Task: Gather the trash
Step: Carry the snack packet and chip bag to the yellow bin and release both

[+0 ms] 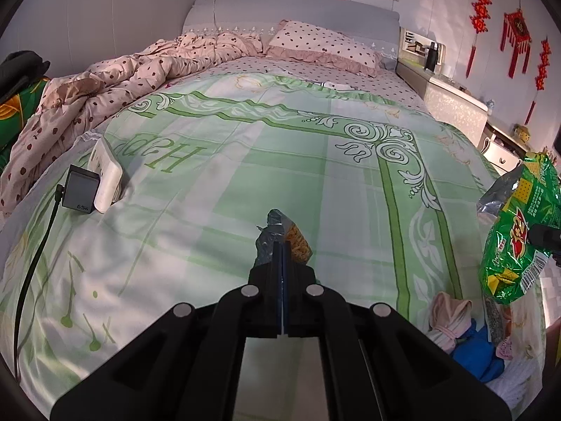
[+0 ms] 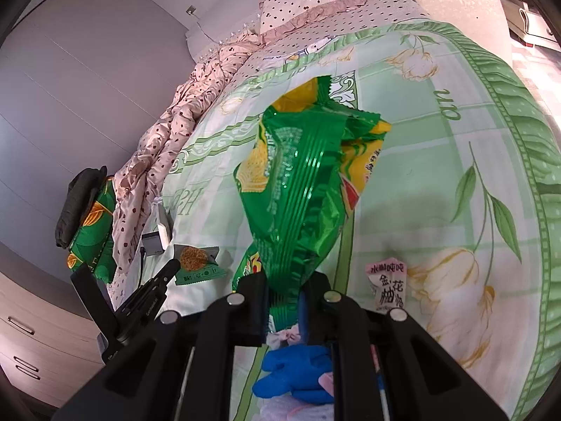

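Left gripper (image 1: pixel 282 245) pinches my small noodle wrapper (image 1: pixel 285 235) over near bed; right gripper (image 2: pixel 284 284) clamps green snack bag (image 2: pixel 301 182). Thin foil grips could slip; pink wrapper (image 2: pixel 387 286) remains.

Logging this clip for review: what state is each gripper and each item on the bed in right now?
left gripper: shut on small noodle wrapper, held above the sheet.
right gripper: shut on green snack bag, crumpled, torn open, lifted.
pink wrapper: crumpled, lying on bed sheet.
charger: plugged into white power strip, cable attached.
quilt: bunched up, unmade.
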The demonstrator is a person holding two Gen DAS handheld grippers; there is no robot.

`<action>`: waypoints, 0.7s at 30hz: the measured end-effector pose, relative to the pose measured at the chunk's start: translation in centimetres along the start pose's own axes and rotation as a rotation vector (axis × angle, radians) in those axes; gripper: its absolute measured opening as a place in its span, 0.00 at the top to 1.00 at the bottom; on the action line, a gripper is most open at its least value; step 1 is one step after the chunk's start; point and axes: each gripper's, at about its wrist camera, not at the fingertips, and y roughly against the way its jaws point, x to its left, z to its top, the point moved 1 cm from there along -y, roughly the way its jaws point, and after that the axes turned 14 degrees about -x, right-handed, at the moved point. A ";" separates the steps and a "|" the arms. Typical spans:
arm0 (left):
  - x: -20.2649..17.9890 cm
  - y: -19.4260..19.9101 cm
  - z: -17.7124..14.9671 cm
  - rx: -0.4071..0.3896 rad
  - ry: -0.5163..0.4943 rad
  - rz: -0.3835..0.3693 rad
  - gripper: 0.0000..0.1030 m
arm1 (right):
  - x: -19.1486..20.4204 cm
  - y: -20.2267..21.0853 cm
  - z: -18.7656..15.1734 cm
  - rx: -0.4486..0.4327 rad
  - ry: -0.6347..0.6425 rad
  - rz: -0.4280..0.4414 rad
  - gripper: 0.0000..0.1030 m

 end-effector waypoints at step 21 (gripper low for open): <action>-7.8 16.9 3.9 -0.168 -0.035 -0.190 1.00 | -0.9 19.3 -0.7 -0.204 0.037 -0.008 0.89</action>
